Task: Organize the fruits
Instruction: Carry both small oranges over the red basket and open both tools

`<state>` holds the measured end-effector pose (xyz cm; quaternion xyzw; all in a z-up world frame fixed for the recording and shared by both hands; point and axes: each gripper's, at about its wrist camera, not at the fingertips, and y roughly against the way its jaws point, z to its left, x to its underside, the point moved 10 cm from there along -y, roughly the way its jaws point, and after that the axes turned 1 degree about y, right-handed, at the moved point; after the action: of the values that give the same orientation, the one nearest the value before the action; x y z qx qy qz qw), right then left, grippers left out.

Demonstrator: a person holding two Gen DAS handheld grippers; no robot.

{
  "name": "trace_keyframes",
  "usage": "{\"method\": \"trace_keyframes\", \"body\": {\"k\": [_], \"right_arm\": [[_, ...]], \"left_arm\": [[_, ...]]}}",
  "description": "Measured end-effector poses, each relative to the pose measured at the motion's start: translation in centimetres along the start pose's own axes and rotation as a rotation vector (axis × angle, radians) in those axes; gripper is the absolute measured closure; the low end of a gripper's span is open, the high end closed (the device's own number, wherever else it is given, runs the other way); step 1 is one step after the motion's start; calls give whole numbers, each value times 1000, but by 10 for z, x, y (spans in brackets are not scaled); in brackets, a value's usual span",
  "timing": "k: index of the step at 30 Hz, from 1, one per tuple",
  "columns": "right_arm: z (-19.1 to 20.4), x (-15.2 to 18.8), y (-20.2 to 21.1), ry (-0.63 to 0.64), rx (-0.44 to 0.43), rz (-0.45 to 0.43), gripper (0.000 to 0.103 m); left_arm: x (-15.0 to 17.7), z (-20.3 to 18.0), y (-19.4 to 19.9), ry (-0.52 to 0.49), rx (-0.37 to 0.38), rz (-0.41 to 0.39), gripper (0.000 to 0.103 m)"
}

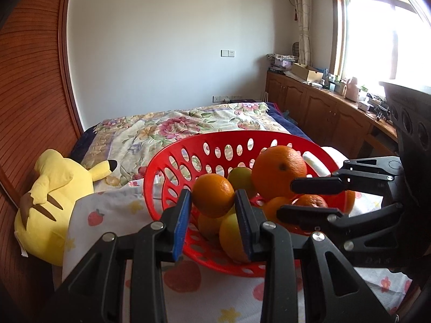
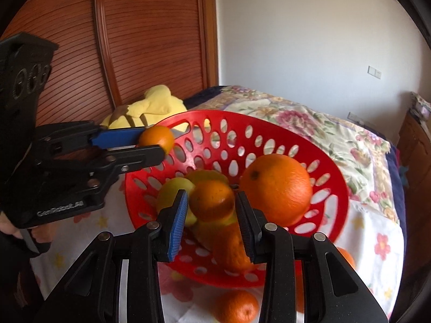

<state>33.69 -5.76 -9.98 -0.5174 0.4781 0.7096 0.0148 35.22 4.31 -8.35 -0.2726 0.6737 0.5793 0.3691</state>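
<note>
A red perforated basket (image 1: 172, 161) (image 2: 272, 129) stands on a fruit-print cloth on the bed. It holds a large orange (image 1: 280, 171) (image 2: 277, 188), yellow-green fruits (image 1: 239, 177) (image 2: 172, 191) and smaller oranges. My left gripper (image 1: 212, 204) (image 2: 157, 142) is shut on a small orange (image 1: 212, 195) (image 2: 157, 137) over the basket's near rim. My right gripper (image 2: 211, 210) (image 1: 312, 197) is shut on another small orange (image 2: 212, 200) (image 1: 311, 202) above the basket. A loose small orange (image 2: 237, 305) lies on the cloth in front of the basket.
A yellow plush toy (image 1: 51, 202) (image 2: 150, 107) lies left of the basket against a wooden slatted wardrobe (image 1: 29, 80). A floral quilt (image 1: 188, 123) covers the bed behind. Wooden cabinets (image 1: 323, 107) with clutter line the right wall under a window.
</note>
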Motion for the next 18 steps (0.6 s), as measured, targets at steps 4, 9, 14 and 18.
{"method": "trace_keyframes", "body": {"k": [4,9,14,18], "right_arm": [[1,-3,-7,10,-9,-2,67],[-1,-5,-10,24,-3,-8,67],[-8,-3,-8,0,-6,-15,67],[-12,-5,1,-4,3,-36,67]], "left_arm": [[-1,5,-11,5,-3,6,71],[-1,9,-21,6,-6,19,71],[0,7,-30,-5,-10,32,71],[-3,8,-35,-8,-17,40,71]]}}
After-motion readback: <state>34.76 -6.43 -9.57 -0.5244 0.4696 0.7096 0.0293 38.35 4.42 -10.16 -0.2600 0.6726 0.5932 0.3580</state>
